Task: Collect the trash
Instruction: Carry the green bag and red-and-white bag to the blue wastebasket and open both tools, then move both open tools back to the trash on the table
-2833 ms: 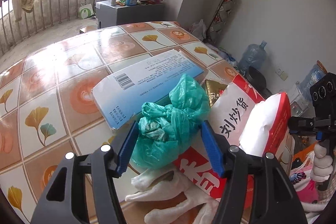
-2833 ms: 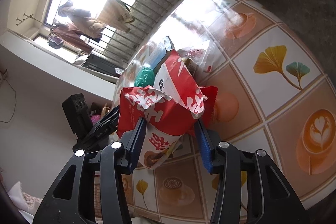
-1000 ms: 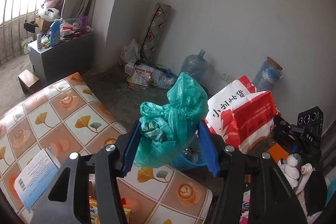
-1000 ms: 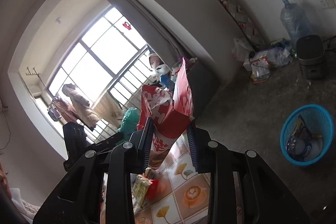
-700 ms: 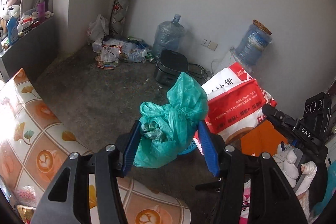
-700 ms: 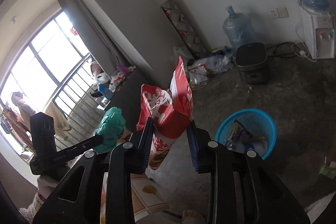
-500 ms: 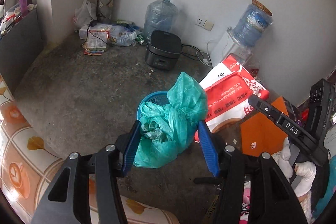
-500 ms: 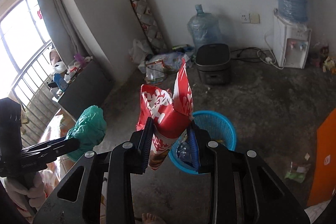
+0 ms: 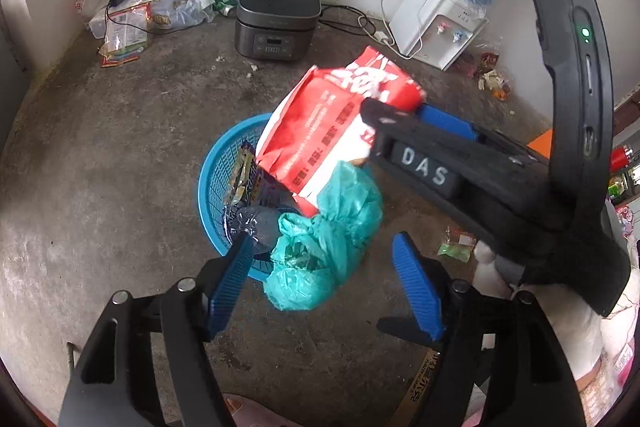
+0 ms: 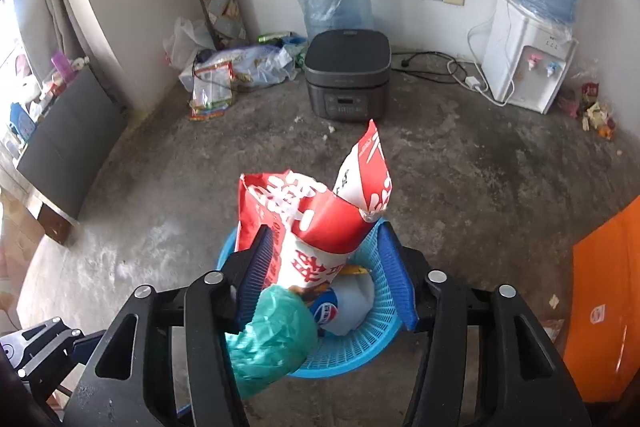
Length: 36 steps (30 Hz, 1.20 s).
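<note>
Trash basket holds bottle (wrappers too)

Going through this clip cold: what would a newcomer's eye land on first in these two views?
The red and white snack bag stands out first, between the just-opened right tongs directly above the blue basket on the concrete floor. Next is the crumpled green plastic bag, loose between the left tongs, which have also just been opening, at the basket's near rim. Behind, a dark cooker sits by the wall.
</note>
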{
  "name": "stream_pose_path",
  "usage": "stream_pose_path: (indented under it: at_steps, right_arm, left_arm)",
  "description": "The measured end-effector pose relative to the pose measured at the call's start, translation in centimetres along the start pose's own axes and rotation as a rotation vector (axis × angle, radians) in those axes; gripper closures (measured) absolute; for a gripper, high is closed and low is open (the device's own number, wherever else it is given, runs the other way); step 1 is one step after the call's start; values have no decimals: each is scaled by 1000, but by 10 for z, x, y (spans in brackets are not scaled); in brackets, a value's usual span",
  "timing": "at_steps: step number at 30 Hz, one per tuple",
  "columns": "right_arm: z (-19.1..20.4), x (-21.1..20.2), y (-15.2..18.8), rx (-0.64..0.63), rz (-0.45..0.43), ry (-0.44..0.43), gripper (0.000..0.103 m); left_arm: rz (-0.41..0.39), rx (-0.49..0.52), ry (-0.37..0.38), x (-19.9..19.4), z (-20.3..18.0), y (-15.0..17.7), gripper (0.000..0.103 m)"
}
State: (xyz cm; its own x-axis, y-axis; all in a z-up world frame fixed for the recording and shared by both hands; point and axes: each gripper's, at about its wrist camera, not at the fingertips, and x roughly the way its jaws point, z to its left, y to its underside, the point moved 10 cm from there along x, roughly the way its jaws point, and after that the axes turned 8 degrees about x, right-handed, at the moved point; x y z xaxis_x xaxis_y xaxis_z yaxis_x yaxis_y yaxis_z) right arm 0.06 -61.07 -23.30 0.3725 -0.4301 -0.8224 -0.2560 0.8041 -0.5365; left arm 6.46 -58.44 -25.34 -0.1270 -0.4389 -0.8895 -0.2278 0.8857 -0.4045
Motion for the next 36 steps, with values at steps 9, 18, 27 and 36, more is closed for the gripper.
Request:
stream_pose_path:
  at_steps: [9, 18, 27, 36]
  right_arm:
    - [-26, -19, -4, 164, -10, -83, 44]
    - [32, -116, -38, 30, -260, -235, 13]
    - [173, -226, 14, -220, -177, -745, 11]
    - [286, -294, 151, -414, 279, -1109, 36]
  left_arm:
    - [-107, -54, 9, -30, 10, -14, 25]
    - [-376, -56, -37, -208, 53, -7, 25]
    - [-533, -347, -415, -430, 160, 194, 21]
    - [-552, -639, -475, -465, 163, 383, 21]
